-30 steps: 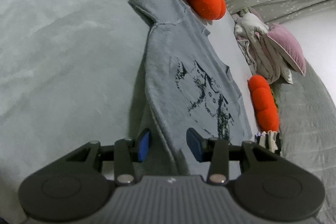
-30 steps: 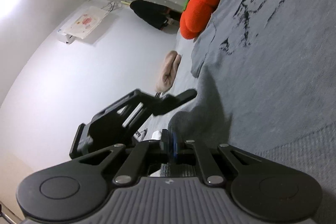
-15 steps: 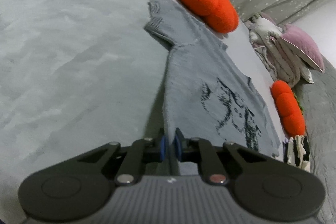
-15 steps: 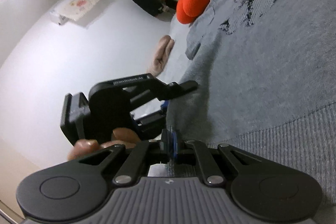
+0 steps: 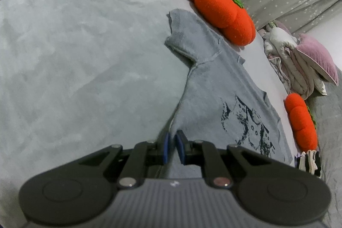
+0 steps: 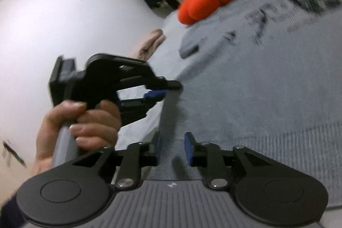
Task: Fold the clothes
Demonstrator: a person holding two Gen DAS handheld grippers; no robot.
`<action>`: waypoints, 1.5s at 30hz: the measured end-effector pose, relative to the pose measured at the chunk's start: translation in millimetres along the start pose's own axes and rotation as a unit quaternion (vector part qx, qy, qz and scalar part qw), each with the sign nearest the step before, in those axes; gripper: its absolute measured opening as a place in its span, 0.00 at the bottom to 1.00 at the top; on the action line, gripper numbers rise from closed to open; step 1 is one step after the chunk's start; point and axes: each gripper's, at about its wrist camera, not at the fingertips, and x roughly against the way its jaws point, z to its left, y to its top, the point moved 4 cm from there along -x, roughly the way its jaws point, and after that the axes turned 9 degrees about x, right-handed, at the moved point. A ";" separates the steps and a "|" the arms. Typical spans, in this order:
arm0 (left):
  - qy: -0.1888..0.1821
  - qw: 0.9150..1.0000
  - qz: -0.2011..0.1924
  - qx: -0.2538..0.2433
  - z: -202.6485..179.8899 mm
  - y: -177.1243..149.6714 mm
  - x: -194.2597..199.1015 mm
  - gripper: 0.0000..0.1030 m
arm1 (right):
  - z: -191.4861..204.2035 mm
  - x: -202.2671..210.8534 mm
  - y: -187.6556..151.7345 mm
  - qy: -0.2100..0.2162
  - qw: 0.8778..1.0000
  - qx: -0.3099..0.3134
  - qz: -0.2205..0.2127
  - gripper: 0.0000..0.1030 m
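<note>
The left gripper [image 5: 173,147] has its blue fingers [image 5: 165,149] drawn almost together, pinching the lower side edge of the grey T-shirt [image 5: 213,87], which lies on the grey bed cover [image 5: 74,61] with its printed front up. The T-shirt runs away from the fingers toward a large orange pumpkin cushion [image 5: 218,5], which the sleeve lies just beside. To the right, a pile of folded laundry [image 5: 299,65] and a second orange cushion [image 5: 301,121] sit beside the T-shirt; a striped item at the lower right is partly cut off. In the right wrist view, the left hand [image 6: 81,121] grips the handle of the left gripper. The right gripper [image 6: 173,147] has just been opening: its fingers [image 6: 188,149] stand parted, with the ribbed hem of the T-shirt between them and not clamped. This view is motion-blurred, so the print and distant objects are hard to make out.
</note>
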 end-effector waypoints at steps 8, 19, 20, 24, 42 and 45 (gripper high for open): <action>0.038 0.999 -0.010 -0.028 5.5 5.2 -3.4 0.10 | 2.7 -5.8 2.0 -0.024 0.999 0.039 0.009 0.33; -0.024 0.999 0.011 0.047 1.8 50.3 -16.8 0.30 | -10.2 -4.0 5.8 -0.031 0.999 0.018 0.007 0.33; -0.029 0.998 0.015 0.052 -1.3 53.4 -23.0 0.31 | -10.3 -5.0 4.6 -0.033 0.999 0.019 0.010 0.33; -0.030 0.998 0.024 0.047 -16.2 60.1 -50.2 0.34 | -10.5 -5.6 1.7 -0.041 0.999 0.031 0.017 0.33; -0.048 0.997 0.018 -0.058 -59.5 91.4 -129.4 0.29 | -30.5 0.7 11.7 -0.060 0.998 0.033 0.013 0.33; -0.030 0.995 0.027 -0.094 -59.8 95.4 -136.8 0.10 | -34.2 1.2 13.2 -0.063 0.997 0.041 0.010 0.33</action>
